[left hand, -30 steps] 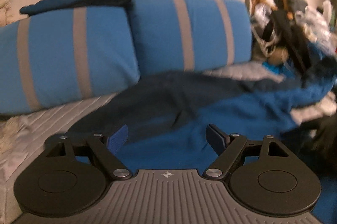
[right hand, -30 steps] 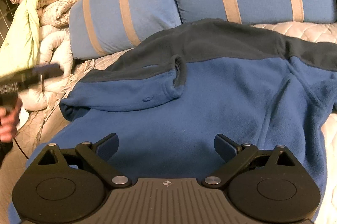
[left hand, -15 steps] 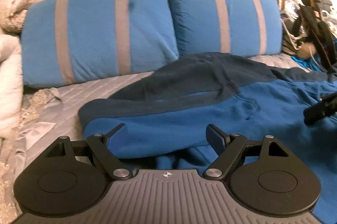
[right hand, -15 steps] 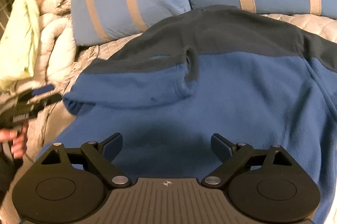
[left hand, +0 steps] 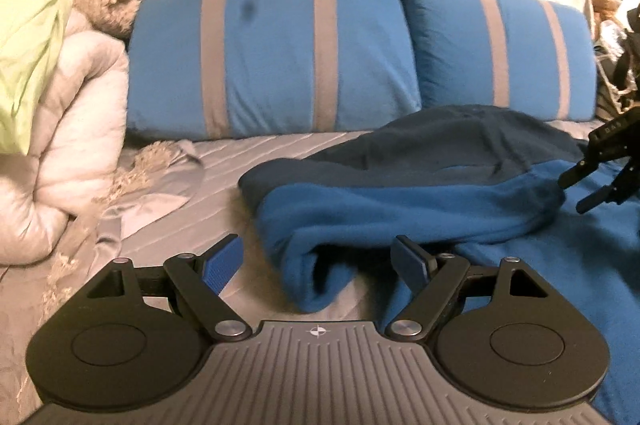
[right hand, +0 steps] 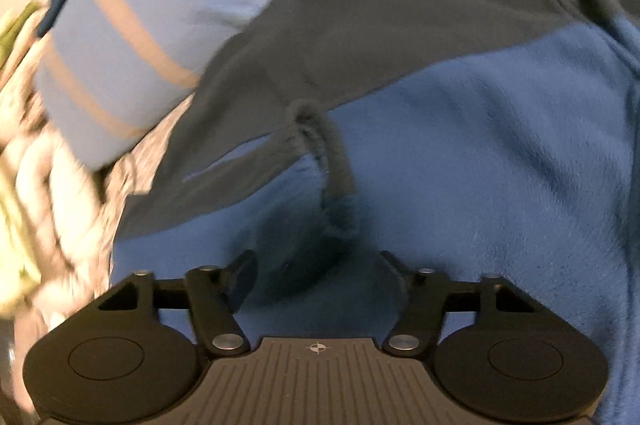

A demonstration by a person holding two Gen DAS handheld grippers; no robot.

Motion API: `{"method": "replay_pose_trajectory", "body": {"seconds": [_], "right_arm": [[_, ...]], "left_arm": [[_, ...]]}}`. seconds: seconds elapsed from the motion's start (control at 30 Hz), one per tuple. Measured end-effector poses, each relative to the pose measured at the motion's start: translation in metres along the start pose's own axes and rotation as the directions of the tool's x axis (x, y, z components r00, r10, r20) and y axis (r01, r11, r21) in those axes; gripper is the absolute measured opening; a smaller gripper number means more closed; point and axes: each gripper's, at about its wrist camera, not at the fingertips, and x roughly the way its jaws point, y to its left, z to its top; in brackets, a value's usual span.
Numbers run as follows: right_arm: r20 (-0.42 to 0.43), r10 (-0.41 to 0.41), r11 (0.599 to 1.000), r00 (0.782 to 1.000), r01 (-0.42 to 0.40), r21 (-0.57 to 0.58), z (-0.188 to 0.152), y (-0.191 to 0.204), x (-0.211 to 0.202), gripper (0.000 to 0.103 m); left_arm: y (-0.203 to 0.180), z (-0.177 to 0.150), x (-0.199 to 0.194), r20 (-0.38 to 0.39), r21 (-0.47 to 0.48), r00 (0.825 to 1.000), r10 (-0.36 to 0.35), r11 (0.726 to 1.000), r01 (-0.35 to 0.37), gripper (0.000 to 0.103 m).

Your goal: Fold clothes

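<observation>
The bed (left hand: pixel 224 161) holds a blue fleece jacket (left hand: pixel 420 201) spread flat below the striped pillows (left hand: pixel 272 61), probably laid out for folding. One sleeve (right hand: pixel 256 161) is doubled across the jacket's body. The left hand-held gripper (left hand: pixel 320 261) hangs wide open right at the jacket's folded sleeve end, while the right hand-held gripper (right hand: pixel 320 277), also open, sits low over the jacket's chest, near the cuff (right hand: pixel 332 169).
</observation>
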Motion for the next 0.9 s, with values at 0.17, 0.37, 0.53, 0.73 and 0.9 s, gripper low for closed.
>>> {"method": "replay_pose_trajectory", "body": {"seconds": [0.17,0.37,0.53,0.73,0.9], "right_arm": [[0.015,-0.028,0.99,0.999,0.026,0.136,0.005,-0.007,0.019,0.056],[0.052,-0.022,0.988,0.998,0.014,0.153,0.005,-0.004,0.017,0.027],[0.119,0.084,0.994,0.989,-0.091,0.062,0.017,0.02,-0.006,0.023],[0.256,0.266,0.963,0.929,-0.244,-0.117,0.049,0.073,-0.054,0.018],[0.339,0.337,0.938,0.878,-0.286,-0.194,0.073,0.108,-0.088,0.016]], "left_arm": [[0.0,-0.008,0.019,-0.026,0.018,0.998,0.052,0.999,-0.051,0.081],[0.004,-0.016,0.045,-0.074,-0.037,0.994,0.083,0.996,-0.086,0.081],[0.026,-0.017,0.062,-0.067,-0.241,0.997,0.034,0.969,-0.049,0.081],[0.036,-0.003,0.082,-0.089,-0.235,0.992,0.088,0.966,-0.107,0.081],[0.043,0.012,0.088,-0.059,-0.345,0.998,0.004,0.938,-0.024,0.082]]}}
